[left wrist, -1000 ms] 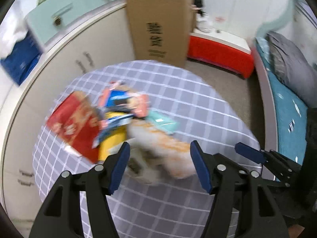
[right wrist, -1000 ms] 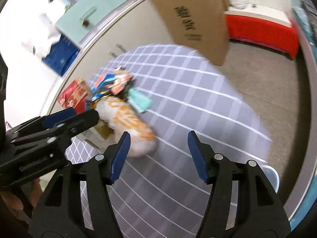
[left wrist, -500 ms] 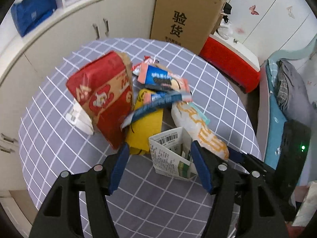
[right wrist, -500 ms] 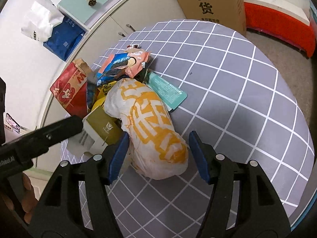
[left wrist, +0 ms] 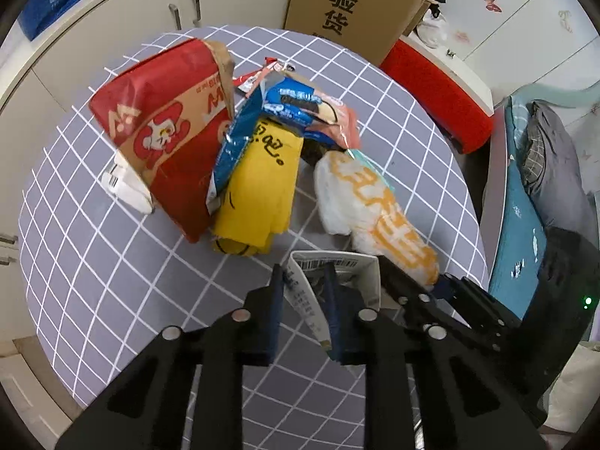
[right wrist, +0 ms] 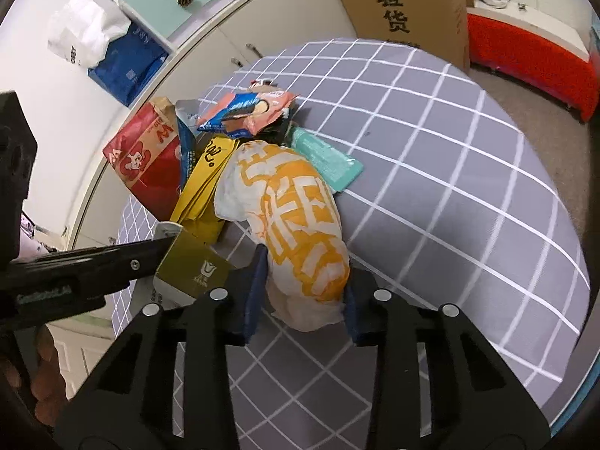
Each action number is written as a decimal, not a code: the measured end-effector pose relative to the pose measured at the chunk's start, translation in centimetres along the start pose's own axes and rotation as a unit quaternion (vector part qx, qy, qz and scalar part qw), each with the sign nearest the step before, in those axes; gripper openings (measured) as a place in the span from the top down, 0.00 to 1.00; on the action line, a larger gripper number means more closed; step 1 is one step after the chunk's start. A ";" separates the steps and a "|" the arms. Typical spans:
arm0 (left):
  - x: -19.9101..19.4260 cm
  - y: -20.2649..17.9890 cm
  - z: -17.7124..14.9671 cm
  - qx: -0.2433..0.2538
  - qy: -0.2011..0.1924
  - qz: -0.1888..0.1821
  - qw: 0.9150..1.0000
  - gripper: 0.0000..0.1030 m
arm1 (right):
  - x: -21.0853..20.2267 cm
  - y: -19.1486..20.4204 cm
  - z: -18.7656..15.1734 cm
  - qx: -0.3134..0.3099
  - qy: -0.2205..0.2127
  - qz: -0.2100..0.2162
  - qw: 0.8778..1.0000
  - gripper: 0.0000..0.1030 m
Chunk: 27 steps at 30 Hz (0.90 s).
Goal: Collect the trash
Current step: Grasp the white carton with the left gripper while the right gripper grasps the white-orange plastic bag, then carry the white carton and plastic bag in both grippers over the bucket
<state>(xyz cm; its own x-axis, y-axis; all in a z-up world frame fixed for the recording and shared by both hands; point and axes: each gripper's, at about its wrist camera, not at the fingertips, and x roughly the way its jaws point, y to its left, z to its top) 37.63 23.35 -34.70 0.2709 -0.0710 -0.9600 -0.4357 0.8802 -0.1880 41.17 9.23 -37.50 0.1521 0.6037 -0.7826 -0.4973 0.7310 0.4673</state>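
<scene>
Two grips are in place at the near edge of the litter heap on the round table [left wrist: 112, 262], which is covered in a grey checked cloth. Our left gripper [left wrist: 302, 307] has just been closing; its jaws now stand narrow, the pads pinching one thin wall of the open carton [left wrist: 337, 266], a small box of printed card with a barcode and, in the right view, an olive-gold face. We judge it light and stiff but easily crushed, so the rim wall is a fair place to hold it.

Our right gripper [right wrist: 300, 292] has likewise just been closing and now clamps the near end of the white-and-orange bag [right wrist: 296, 225], a crinkled, puffy plastic film. We judge it light, soft and slippery; a hold on bunched film should be safer than one on a taut face.

Behind these lie a red paper bag [left wrist: 165, 127], creased and stiff-looking, a yellow folded bag [left wrist: 262, 187], a glossy blue wrapper [left wrist: 296, 105] and a flat teal sachet [right wrist: 326, 157], all overlapping.
</scene>
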 end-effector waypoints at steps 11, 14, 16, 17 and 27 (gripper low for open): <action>-4.0 -5.6 -1.3 0.063 -0.055 0.020 0.996 0.97 | -6.6 -3.2 -1.5 0.059 -0.059 0.036 0.996 0.68; -4.2 -8.0 -1.6 0.080 -0.058 0.001 0.995 0.97 | -9.4 -5.2 -2.4 0.078 -0.082 0.024 0.993 0.68; -4.0 -10.4 -2.2 0.102 -0.058 -0.010 0.993 0.97 | -11.4 -6.8 -3.2 0.093 -0.097 0.014 0.991 0.68; -3.8 -11.7 -2.6 0.114 -0.057 -0.016 0.992 0.97 | -12.4 -7.6 -3.7 0.100 -0.104 0.008 0.990 0.68; 1.9 -24.7 -9.0 0.241 -0.008 -0.064 0.968 0.97 | -19.1 -18.2 -12.6 0.215 -0.126 -0.079 0.965 0.68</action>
<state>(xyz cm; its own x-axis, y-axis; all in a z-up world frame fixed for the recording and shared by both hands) 41.19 -2.74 -33.71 0.3108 -0.1903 -0.9312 0.0516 0.9817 -0.1834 36.55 -19.61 -36.24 0.4264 0.4925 -0.7587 -0.0594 0.8522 0.5199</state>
